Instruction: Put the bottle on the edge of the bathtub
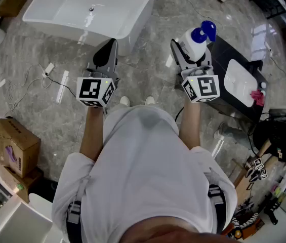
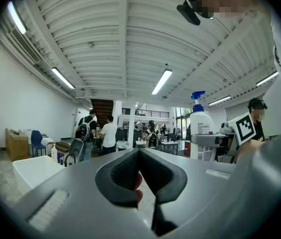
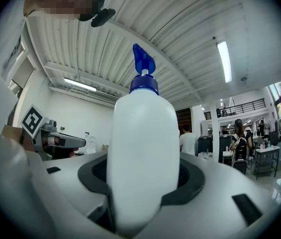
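You are standing on a grey stone-look floor (image 1: pixel 148 75), seen from above, with a pair of tongs in each hand. Your right tongs (image 1: pixel 192 54) are clamped around the lower body of a white bottle (image 1: pixel 193 40) with a blue pump top. The bottle is in the air in front of your right side, just beside a dark surface (image 1: pixel 229 52) that carries a white basin. Your left tongs (image 1: pixel 110 47) are clenched with nothing in them, held out in front of your left side. The white bathtub (image 1: pixel 135 19) lies ahead and to your left, well apart from the bottle, with its near corner just beyond the left tongs. The bottle's long axis runs straight up and down, base toward the floor and pump upward. Seen from the left tongs, its spout seems to point across toward your left. The job now looks like the carry, so move the bottle forward and left to the near rim of the tub, holding it upright as you go. The rim looks narrow, so centre the base across its flat top and lower it until the whole base sits level. Loosen the right tongs only once the bottle stands by itself, then draw them straight back so they do not clip it. The empty left tongs could steady it if it wobbles.
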Tool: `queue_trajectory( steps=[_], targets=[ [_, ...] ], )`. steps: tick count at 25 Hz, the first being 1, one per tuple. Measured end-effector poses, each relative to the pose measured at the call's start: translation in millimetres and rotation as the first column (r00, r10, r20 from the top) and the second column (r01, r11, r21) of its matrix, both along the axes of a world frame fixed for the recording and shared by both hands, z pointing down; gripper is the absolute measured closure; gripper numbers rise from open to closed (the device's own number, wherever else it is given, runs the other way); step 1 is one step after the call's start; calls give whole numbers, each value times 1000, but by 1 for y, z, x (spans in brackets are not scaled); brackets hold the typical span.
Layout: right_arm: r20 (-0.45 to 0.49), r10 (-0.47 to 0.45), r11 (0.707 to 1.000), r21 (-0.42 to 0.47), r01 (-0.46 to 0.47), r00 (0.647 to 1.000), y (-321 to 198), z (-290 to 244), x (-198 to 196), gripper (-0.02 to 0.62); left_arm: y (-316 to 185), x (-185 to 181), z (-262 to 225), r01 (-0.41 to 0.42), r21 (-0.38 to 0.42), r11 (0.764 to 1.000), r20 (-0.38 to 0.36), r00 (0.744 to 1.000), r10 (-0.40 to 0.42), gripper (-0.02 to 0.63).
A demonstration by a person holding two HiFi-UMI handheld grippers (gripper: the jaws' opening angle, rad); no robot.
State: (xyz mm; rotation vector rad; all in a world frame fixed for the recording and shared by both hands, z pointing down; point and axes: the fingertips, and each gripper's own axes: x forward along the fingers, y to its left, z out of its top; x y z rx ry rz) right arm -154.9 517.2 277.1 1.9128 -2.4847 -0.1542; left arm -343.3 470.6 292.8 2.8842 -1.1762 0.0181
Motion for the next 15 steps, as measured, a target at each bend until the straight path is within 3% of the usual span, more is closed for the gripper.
queue_trajectory(
  steps=[6,15],
  targets=[
    [-20,23,1000,11,-22,1000,7,-3,12,348,0,14,-3,-26,13,1000,-7,1000,26,611],
    [20,-23,999,40,22,1000,3,0,24,347,-5,27,7,-6,33,999,28,1000,5,611]
  ],
)
